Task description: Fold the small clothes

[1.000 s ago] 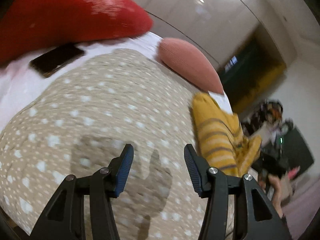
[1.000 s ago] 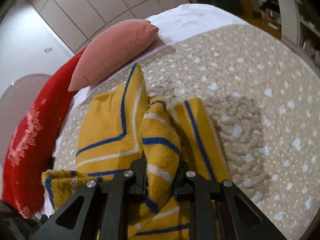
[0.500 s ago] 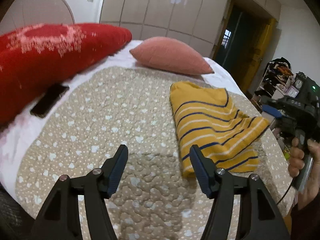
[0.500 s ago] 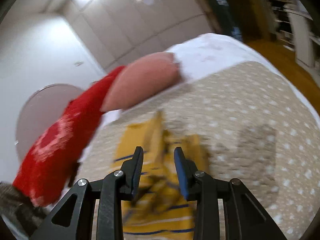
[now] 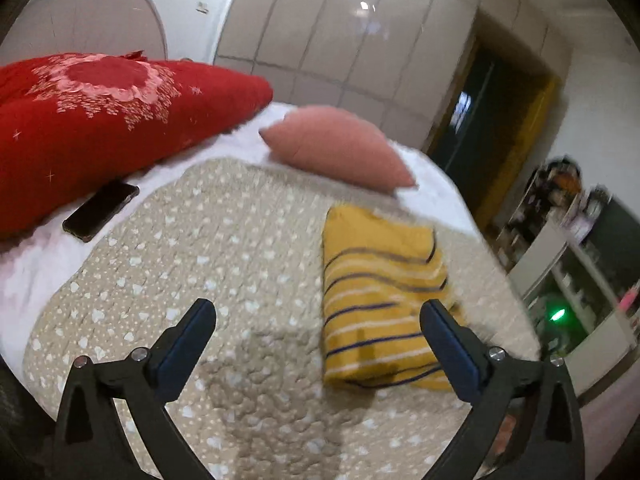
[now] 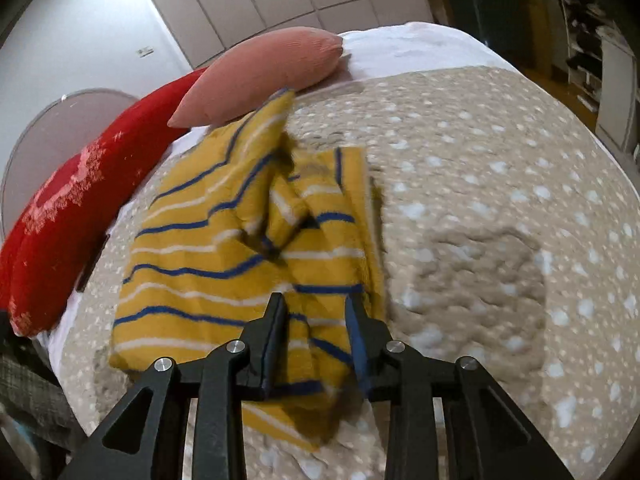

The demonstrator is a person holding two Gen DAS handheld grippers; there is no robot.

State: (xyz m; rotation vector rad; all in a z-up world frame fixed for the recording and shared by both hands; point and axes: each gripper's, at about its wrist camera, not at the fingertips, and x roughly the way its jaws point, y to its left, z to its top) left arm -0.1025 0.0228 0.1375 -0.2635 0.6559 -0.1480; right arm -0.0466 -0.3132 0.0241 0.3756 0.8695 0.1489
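Note:
A small yellow garment (image 5: 380,300) with blue and white stripes lies folded on the beige quilt (image 5: 220,240), right of centre in the left wrist view. My left gripper (image 5: 318,312) hovers above the quilt, its jaws opening wide with nothing between them; its right finger overlaps the garment's right edge in the view. In the right wrist view the garment (image 6: 224,240) lies rumpled, with a loose fold on top. My right gripper (image 6: 314,312) is open just above its near edge, and fabric shows in the gap between its pads, unpressed.
A big red pillow (image 5: 100,120) and a pink cushion (image 5: 340,148) lie at the head of the bed. A dark phone (image 5: 100,210) rests on the white sheet by the red pillow. Shelves (image 5: 580,260) and a doorway stand beyond the bed's right side.
My right gripper has let go of the garment's fold, which dropped onto the bed. My left gripper has pulled back, risen and spread its jaws much wider.

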